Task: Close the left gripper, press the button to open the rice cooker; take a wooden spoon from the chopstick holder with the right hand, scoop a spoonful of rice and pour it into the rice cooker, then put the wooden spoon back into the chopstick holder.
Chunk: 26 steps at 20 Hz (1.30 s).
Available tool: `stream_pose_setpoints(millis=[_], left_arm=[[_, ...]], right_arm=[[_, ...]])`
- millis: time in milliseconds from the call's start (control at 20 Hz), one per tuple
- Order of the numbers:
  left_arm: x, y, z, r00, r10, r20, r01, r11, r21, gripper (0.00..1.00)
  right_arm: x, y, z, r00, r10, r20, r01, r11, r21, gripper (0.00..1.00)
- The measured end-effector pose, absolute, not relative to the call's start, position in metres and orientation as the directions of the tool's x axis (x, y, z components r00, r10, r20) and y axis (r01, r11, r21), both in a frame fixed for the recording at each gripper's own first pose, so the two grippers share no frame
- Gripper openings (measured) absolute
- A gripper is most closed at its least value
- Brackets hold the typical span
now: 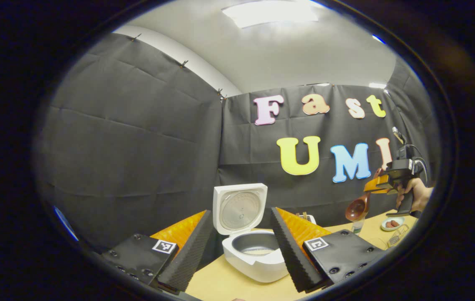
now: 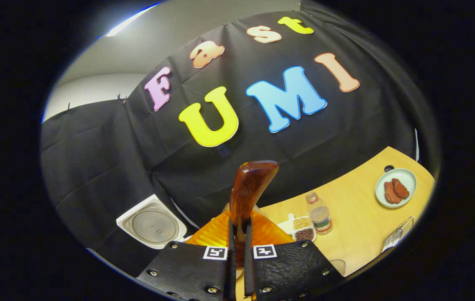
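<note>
1. Black cloth is hanging behind a pale wooden table (image 2: 358, 217), and a white rice cooker with a rounded body (image 1: 254, 261) is sitting on it with its square lid (image 1: 239, 207) standing upright, the grey inner pot lying exposed.
2. Spread wide apart and gripping nothing, the left gripper (image 1: 241, 251) is hovering in front of the cooker, framing the pot between its fingers.
3. Pressing its fingers together on the handle, the right gripper (image 2: 239, 240) is pinching a glossy reddish-brown wooden spoon (image 2: 249, 190), carrying it raised above the table; in the left gripper view the bowl of the spoon is hanging downward, well to one side of the cooker.
4. Whether any rice is sitting in the bowl is impossible to tell.
5. A small white divided tray of grains (image 2: 302, 228) and a clear bottle (image 2: 319, 215) are standing just beside each other, and a pale green plate holding brown pieces (image 2: 396, 188) is lying farther off.
6. Judging from this, the scoop is probably coming next: the narrow hold on the handle risks the spoon twisting when it digs in, and a tilted bowl risks spilling grains onto the table short of the pot.
</note>
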State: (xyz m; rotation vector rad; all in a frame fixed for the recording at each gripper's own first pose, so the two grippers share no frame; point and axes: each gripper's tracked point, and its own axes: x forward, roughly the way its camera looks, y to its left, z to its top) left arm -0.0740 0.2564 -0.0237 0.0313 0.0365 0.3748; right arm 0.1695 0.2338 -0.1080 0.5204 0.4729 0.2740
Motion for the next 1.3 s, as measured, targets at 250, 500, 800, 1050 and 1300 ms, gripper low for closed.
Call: stream_pose_setpoints(millis=[250,500,800,1050,1300], left_arm=[[-0.056,0.225,-0.020,0.946,0.324,-0.026,-0.324,0.946,0.034,0.95],[-0.042,0.192,-0.008,0.958,0.285,-0.011,-0.285,0.958,0.030,0.91],[-0.030,0.156,-0.009,0.970,0.245,-0.011,-0.244,0.969,0.020,0.91],[-0.031,0.133,-0.006,0.973,0.228,-0.022,-0.226,0.973,0.046,0.95],[-0.035,0.118,-0.004,0.974,0.223,-0.030,-0.220,0.973,0.075,0.95]], right_arm=[[0.162,0.154,-0.114,0.890,0.261,-0.373,-0.050,0.870,0.491,0.08],[0.146,0.082,-0.126,0.905,0.168,-0.391,0.034,0.887,0.460,0.08],[0.130,0.005,-0.158,0.898,0.048,-0.437,0.136,0.916,0.379,0.08],[0.121,-0.039,-0.189,0.879,-0.010,-0.477,0.189,0.926,0.327,0.08],[0.111,-0.066,-0.226,0.845,-0.042,-0.533,0.232,0.927,0.296,0.08]])
